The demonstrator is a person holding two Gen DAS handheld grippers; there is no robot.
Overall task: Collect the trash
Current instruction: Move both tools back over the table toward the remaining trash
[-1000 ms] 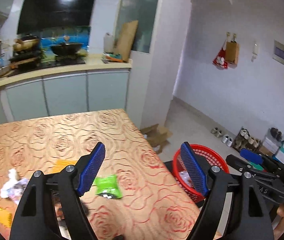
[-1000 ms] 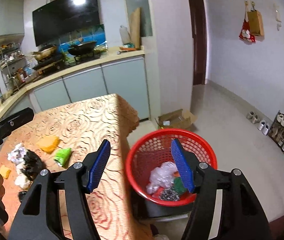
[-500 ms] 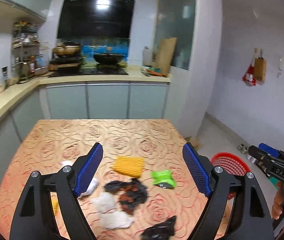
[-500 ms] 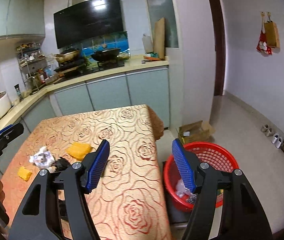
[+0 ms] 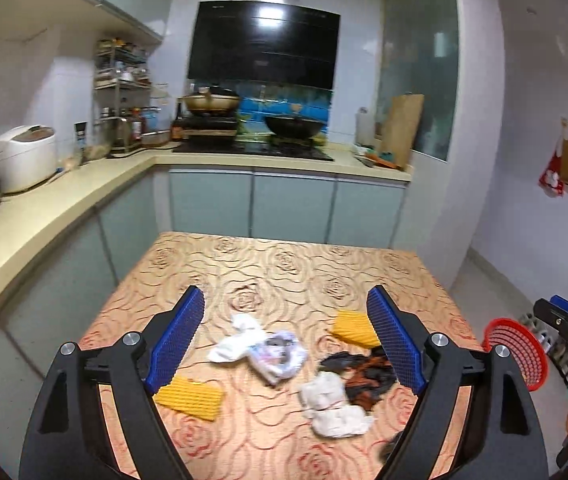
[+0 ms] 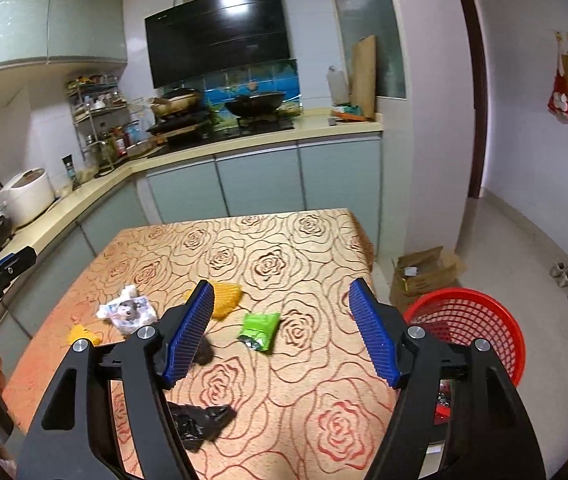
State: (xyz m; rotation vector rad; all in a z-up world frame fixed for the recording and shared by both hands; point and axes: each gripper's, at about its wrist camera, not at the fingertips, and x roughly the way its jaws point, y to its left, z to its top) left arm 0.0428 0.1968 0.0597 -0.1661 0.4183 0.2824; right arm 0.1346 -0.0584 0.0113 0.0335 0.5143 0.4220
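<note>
My left gripper [image 5: 289, 338] is open and empty above the table, over a printed white wrapper [image 5: 280, 354]. Near it lie a crumpled white tissue [image 5: 333, 406], a dark wrapper [image 5: 363, 376] and two yellow pieces [image 5: 190, 396] [image 5: 351, 328]. My right gripper [image 6: 282, 332] is open and empty above a green packet [image 6: 260, 326]. A black bag [image 6: 200, 424] lies near its left finger. The red basket [image 6: 469, 320] stands on the floor to the right of the table; it also shows in the left wrist view [image 5: 517, 350].
The table has a rose-patterned orange cloth [image 6: 268, 248]. A cardboard box [image 6: 423, 274] sits on the floor beyond the basket. Kitchen counters [image 5: 36, 216] run along the left and back, with a rice cooker [image 5: 22, 156]. Shoes [image 6: 567, 280] lie by the right wall.
Both grippers have swung left, away from the basket and toward the table, and stay open. The trash pile now lies between the left fingers; the green packet lies between the right fingers.
</note>
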